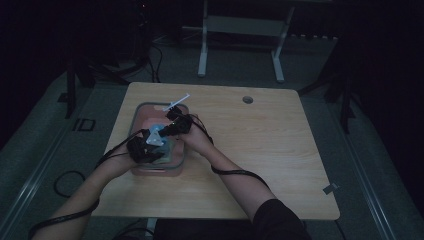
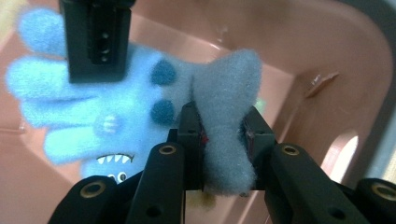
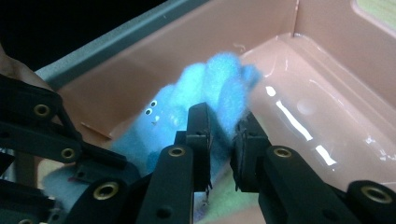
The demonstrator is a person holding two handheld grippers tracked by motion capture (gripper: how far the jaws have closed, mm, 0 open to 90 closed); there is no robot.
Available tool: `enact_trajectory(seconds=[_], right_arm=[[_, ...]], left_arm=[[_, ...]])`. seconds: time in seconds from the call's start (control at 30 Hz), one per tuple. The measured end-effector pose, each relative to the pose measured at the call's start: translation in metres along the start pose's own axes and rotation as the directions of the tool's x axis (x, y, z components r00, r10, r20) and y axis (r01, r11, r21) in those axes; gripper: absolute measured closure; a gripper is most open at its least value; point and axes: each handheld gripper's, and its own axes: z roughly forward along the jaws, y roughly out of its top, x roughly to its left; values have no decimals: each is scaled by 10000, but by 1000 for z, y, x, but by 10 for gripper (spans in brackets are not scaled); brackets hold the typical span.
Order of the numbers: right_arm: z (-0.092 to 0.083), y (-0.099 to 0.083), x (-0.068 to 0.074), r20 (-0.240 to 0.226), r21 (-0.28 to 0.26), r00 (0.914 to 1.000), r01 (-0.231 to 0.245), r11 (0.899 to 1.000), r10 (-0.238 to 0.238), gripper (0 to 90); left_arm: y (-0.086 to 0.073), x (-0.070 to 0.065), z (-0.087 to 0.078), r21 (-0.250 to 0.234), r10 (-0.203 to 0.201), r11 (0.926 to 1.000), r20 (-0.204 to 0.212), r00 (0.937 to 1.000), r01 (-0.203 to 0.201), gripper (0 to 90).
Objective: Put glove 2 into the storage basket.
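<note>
A fluffy blue glove [image 2: 107, 107] with a cartoon face hangs stretched between the two grippers, just above the floor of a pink plastic bin [image 1: 176, 167] that sits on the left half of the wooden tabletop [image 1: 260, 150].

The left gripper [image 2: 223, 135] has its fingers [image 2: 189, 135] clamped narrow on the glove's grey-blue cuff, which bulges out above and below them. In the left gripper view the glove's long axis runs from that cuff away to the left, with the glove's fingertips pointing toward the far left edge.

The right gripper [image 3: 223, 128] has its fingers [image 3: 198, 126] pinched narrow on the fingertip end of the glove, the blue pile pressed between them.

In the high view both hands meet over the bin, the left gripper [image 1: 142, 148] nearer the person and the right gripper [image 1: 176, 126] farther in.
</note>
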Motion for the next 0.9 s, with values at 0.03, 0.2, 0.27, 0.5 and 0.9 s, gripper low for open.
enact_trajectory(seconds=[0.03,0.2,0.27,0.5,0.9], right_arm=[[0,0,0,20,50,10000,-1,10000,1,811],[3,0,-1,20,280,10000,42,9996,-43,775],[2,0,-1,-62,264,10000,-12,9997,14,706],[-20,1,-4,75,-161,9999,79,9998,-78,564],[-69,-18,-3,-386,-1032,9989,240,9944,-282,272]], left_arm=[[0,0,2,37,-36,10000,27,10000,36,743],[1,2,3,121,-85,9999,198,9998,82,693],[1,1,3,117,-121,9999,232,9997,118,627],[1,4,-8,-332,-816,9962,-259,9963,808,381],[22,3,-18,-1294,-2107,9699,-201,9773,2064,37]])
